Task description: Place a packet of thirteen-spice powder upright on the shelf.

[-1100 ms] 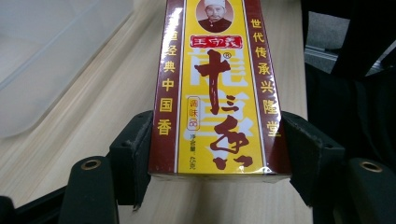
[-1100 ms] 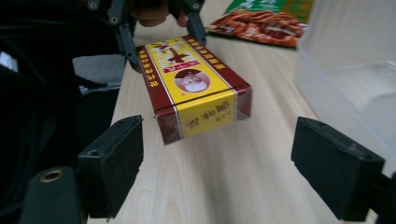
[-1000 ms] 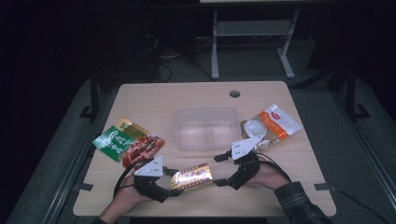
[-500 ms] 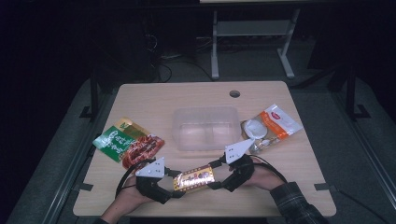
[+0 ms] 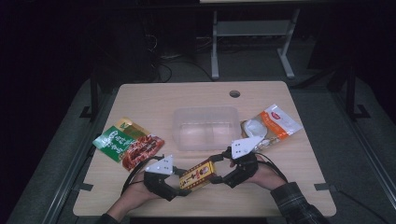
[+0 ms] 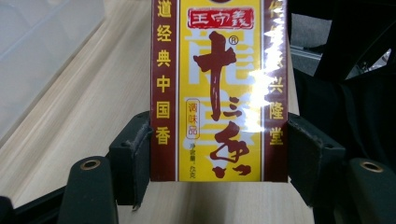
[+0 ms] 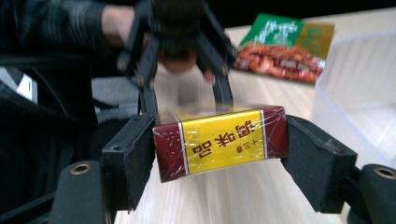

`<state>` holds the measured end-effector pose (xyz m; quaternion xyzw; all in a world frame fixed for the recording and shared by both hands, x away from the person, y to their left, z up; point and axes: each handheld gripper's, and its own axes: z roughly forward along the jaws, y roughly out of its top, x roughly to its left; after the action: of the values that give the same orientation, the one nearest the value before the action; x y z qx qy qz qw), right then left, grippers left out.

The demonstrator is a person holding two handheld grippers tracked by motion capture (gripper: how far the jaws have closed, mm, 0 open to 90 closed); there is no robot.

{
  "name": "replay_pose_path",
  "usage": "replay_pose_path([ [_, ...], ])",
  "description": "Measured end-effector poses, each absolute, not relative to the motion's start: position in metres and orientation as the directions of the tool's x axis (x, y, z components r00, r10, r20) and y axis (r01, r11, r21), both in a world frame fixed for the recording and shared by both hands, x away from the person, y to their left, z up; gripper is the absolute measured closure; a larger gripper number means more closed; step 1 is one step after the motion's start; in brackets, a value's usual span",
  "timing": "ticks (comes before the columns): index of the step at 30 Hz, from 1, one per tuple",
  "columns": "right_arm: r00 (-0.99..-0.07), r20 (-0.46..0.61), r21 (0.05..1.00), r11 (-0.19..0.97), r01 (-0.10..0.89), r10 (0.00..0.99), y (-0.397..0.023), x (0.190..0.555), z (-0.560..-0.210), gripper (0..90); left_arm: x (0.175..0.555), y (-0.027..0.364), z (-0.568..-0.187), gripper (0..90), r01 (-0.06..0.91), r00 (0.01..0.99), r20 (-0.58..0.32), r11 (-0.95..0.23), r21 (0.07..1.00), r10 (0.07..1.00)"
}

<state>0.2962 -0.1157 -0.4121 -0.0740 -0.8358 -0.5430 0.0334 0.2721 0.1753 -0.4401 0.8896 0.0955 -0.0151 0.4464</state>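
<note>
Yellow-maroon cellophane-wrapped carton [image 5: 197, 174], lower centre: we are clamping it with left gripper [image 5: 180, 186] and right gripper [image 5: 219, 176], both jaw pairs gripping opposite ends; keeping it level.

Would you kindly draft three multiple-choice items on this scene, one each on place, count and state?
1. Where is the clear tub?
A. mid-table, beyond the box
B. at the table's left edge
C. on the floor

2. How many flat snack packets lie on the table?
A. one
B. two
C. four

3. What holds the yellow and maroon box?
A. nothing
B. one gripper
C. both grippers

Answers: 1 A, it sits behind the box; 2 B, the green packet and the orange packet; 3 C, the left gripper and right gripper clamp its ends.
</note>
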Motion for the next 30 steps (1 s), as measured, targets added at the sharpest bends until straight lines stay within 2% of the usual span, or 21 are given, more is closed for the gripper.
replay_pose_path([
  [3,-0.988,0.131,0.921,0.358,0.151,0.079,-0.11,0.294,-0.406,28.0,0.273,0.169,-0.442,31.8,0.177,0.983,-0.112,-0.597,0.783,0.144],
  [13,-0.992,0.109,0.938,0.324,0.121,0.056,-0.093,0.289,-0.4,29.0,0.271,0.157,-0.445,31.6,0.162,0.986,-0.112,-0.607,0.778,0.12],
  [30,-0.994,0.104,0.939,0.325,0.113,0.047,-0.079,0.283,-0.396,30.6,0.268,0.154,-0.445,29.5,0.153,0.988,-0.109,-0.607,0.78,0.109],
])
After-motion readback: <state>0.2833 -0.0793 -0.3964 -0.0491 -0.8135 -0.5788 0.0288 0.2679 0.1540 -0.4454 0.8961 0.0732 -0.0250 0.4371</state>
